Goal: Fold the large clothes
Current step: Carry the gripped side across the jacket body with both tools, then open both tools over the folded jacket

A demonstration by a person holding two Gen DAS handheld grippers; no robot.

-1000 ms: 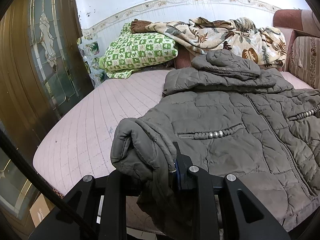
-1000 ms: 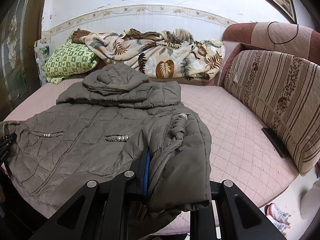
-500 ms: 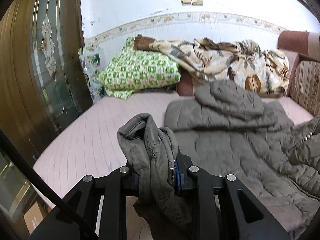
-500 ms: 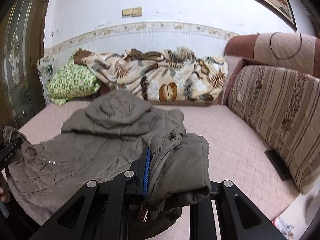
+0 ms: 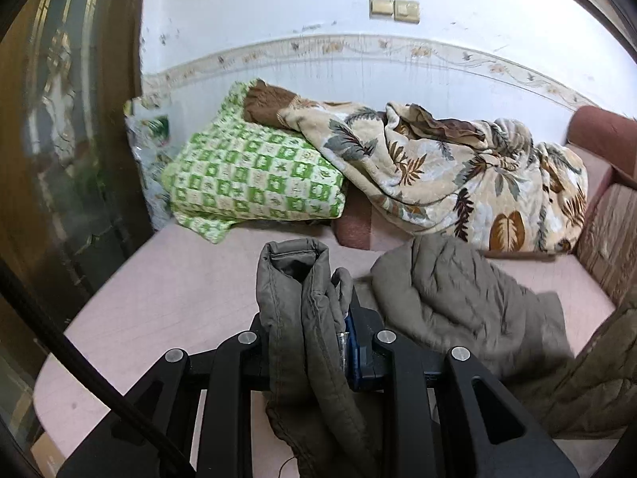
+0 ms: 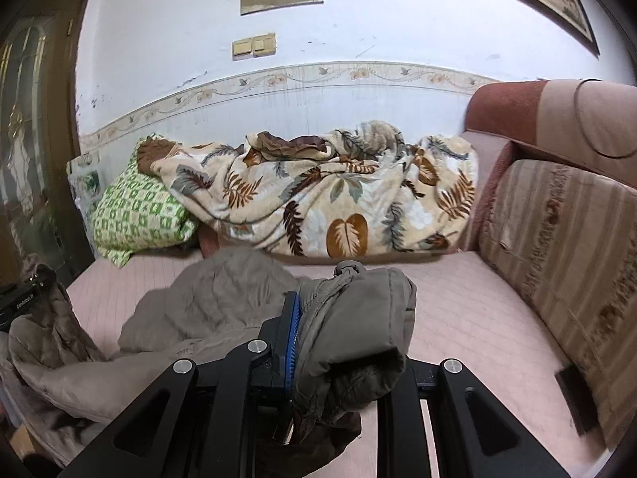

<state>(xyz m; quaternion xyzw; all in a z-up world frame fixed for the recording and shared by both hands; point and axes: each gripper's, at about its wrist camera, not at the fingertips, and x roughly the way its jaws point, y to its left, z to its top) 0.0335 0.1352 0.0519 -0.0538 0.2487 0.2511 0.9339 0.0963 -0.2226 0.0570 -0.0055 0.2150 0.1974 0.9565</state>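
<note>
A large olive-grey quilted hooded jacket (image 5: 458, 302) lies partly on the pink bed (image 5: 179, 290). My left gripper (image 5: 314, 334) is shut on a bunched sleeve cuff (image 5: 294, 279) of the jacket and holds it up off the bed. My right gripper (image 6: 318, 342) is shut on the other bunched cuff (image 6: 358, 318), also raised. The jacket's hood (image 6: 227, 290) rests on the mattress in the right wrist view. The body of the jacket hangs between the two grippers, and the left gripper's end shows at the far left of the right wrist view (image 6: 24, 302).
A green checked pillow (image 5: 251, 179) and a leaf-print blanket (image 5: 458, 171) lie against the far wall. A striped sofa back (image 6: 565, 247) bounds the right side. A wood and glass door (image 5: 59, 159) stands at the left. A dark flat object (image 6: 573, 394) lies at the bed's right edge.
Both grippers have lifted with the cuffs in them. The lower part of the jacket has come up off the bed, and only the hood end still lies on it.
</note>
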